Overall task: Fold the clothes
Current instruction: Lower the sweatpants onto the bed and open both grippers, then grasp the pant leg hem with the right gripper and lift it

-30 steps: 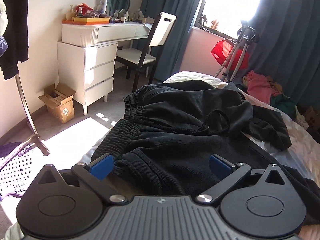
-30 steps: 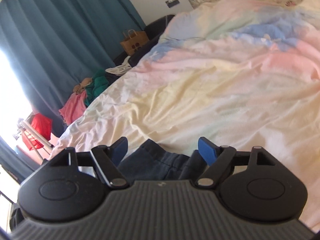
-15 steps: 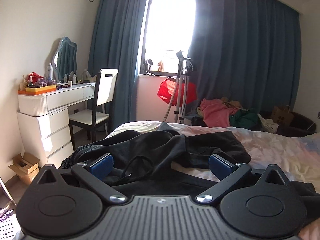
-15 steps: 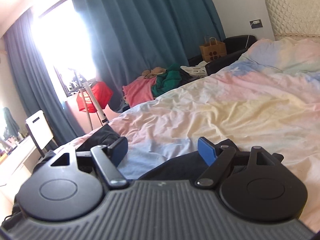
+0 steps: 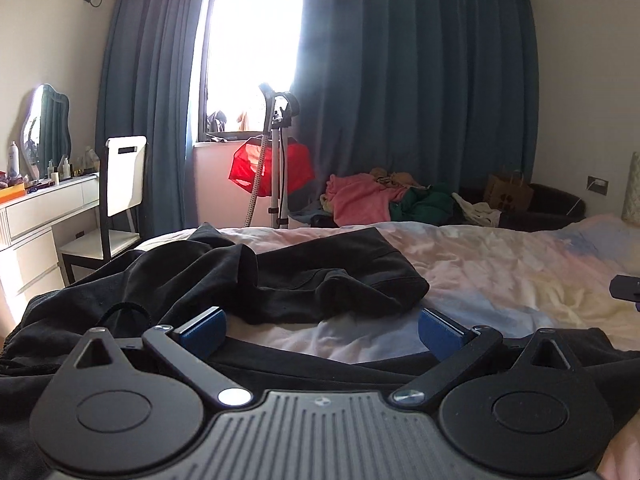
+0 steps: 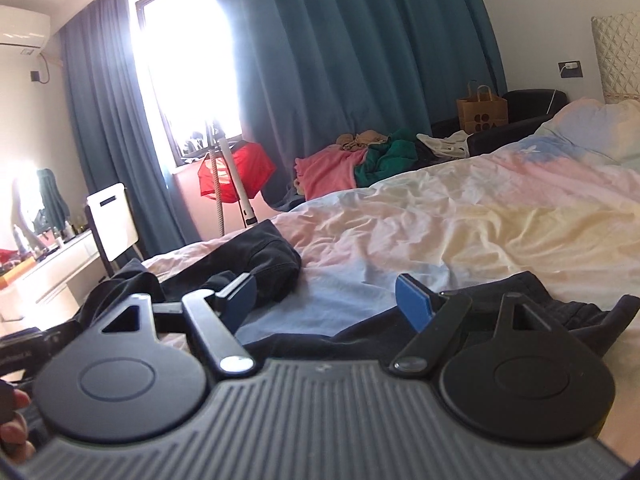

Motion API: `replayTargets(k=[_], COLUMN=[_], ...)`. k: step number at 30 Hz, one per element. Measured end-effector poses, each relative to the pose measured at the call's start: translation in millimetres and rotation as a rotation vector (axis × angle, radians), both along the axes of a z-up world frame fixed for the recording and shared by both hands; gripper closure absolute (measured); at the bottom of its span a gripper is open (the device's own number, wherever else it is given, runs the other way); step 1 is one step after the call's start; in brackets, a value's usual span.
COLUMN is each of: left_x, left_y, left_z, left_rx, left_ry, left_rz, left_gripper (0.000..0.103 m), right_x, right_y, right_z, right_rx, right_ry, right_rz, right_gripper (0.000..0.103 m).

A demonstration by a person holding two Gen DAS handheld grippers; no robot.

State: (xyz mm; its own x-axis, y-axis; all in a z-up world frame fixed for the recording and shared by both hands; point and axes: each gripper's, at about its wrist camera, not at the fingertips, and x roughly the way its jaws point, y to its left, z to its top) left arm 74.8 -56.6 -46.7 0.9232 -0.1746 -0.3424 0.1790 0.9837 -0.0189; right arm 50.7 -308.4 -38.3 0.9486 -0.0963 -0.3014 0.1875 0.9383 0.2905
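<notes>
Black trousers point(image 5: 280, 276) lie crumpled on the pastel bed sheet point(image 5: 500, 276), with an elastic waistband and drawstring at the left. My left gripper point(image 5: 322, 330) is open and empty, low over the near edge of the black fabric. In the right wrist view the same trousers point(image 6: 260, 264) lie ahead to the left, and more black fabric point(image 6: 520, 300) runs under the right finger. My right gripper point(image 6: 326, 298) is open and empty, just above the cloth.
A heap of pink and green clothes point(image 5: 376, 200) sits beyond the bed's far side. A garment steamer with a red item point(image 5: 276, 168) stands by the window. A white chair point(image 5: 120, 188) and dresser point(image 5: 40, 208) are at the left. A paper bag point(image 6: 482, 114) stands on a dark seat.
Both grippers have tilted up from looking down at the bed to looking level across the room. Both stayed open and low over the black trousers.
</notes>
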Motion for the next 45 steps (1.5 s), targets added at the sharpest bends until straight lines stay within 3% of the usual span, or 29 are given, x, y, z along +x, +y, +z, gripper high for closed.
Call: replayTargets(k=[2, 9, 13, 16, 22, 25, 33, 39, 44, 45], left_x=[0.5, 1.6, -2.4, -2.9, 1.0, 4.8, 34.4, 59.8, 83.4, 85.8], left_y=[3.5, 12.1, 17.9, 18.1, 22.2, 26.5, 68.4, 95.8, 100.4, 100.9], left_z=[-15.2, -25.9, -24.2, -23.6, -21.3, -19.7, -34.7, -58.7, -83.0, -87.8], left_rx=[0.014, 0.019, -0.016, -0.018, -0.041, -0.064, -0.263, -0.296, -0.361, -0.384], left_ry=[0.002, 0.025, 0.063, 0.075, 0.129, 0.164, 0.236, 0.228, 0.277, 0.294], left_rz=[0.000, 0.013, 0.008, 0.024, 0.032, 0.031, 0.047, 0.103, 0.097, 0.092], left_gripper=[0.000, 0.000, 0.000, 0.000, 0.000, 0.000, 0.000, 0.000, 0.000, 0.000], right_x=[6.5, 24.6, 31.5, 35.6, 49.3, 78.0, 218.9, 314.9, 352.0, 357.6], right_y=[11.6, 43.2, 48.0, 46.4, 27.5, 19.6, 13.7, 46.2, 50.4, 49.3], right_z=[-4.8, -11.5, -21.6, -28.0, -48.9, -55.2, -97.9, -135.8, -147.4, -145.5], right_rx=[-0.015, -0.078, -0.053, 0.002, 0.243, 0.311, 0.814, 0.887, 0.767, 0.722], right_ry=[0.006, 0.018, 0.055, 0.075, 0.146, 0.201, 0.219, 0.270, 0.182, 0.168], right_rz=[0.027, 0.121, 0.143, 0.152, 0.192, 0.200, 0.157, 0.086, -0.067, -0.110], right_gripper=[0.024, 0.025, 0.025, 0.025, 0.026, 0.026, 0.026, 0.026, 0.029, 0.039])
